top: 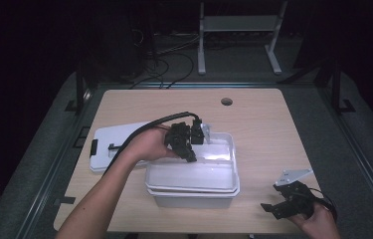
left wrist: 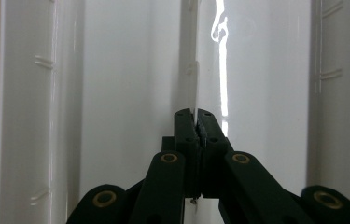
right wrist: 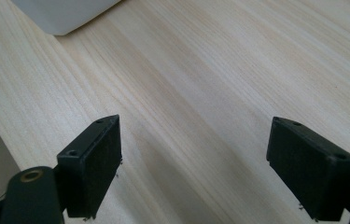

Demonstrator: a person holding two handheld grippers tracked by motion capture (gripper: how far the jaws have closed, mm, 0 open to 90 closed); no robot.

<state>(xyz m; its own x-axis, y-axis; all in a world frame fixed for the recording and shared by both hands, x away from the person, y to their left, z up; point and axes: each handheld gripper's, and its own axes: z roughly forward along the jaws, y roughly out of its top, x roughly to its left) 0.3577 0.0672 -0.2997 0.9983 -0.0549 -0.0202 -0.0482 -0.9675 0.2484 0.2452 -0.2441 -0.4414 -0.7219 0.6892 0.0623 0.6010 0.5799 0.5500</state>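
1. The table (top: 268, 129) lies bare between the right gripper (right wrist: 193, 168)'s wide-apart jaws.
2. The white bin (top: 194, 191) sits under the left gripper (top: 186, 144), its inside bare.
3. The lid (top: 105, 144) lies beside the bin.
4. The left gripper's jaws are pressed together inside the bin, gripping nothing.

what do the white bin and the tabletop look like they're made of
White bin: probably glossy moulded plastic; its walls carry bright streak reflections and moulded ribs in the left gripper view, where the left tongs are shut inside it. Tabletop: light wood or wood-look laminate, matte, with long parallel grain lines in the right gripper view; which of the two cannot be told.
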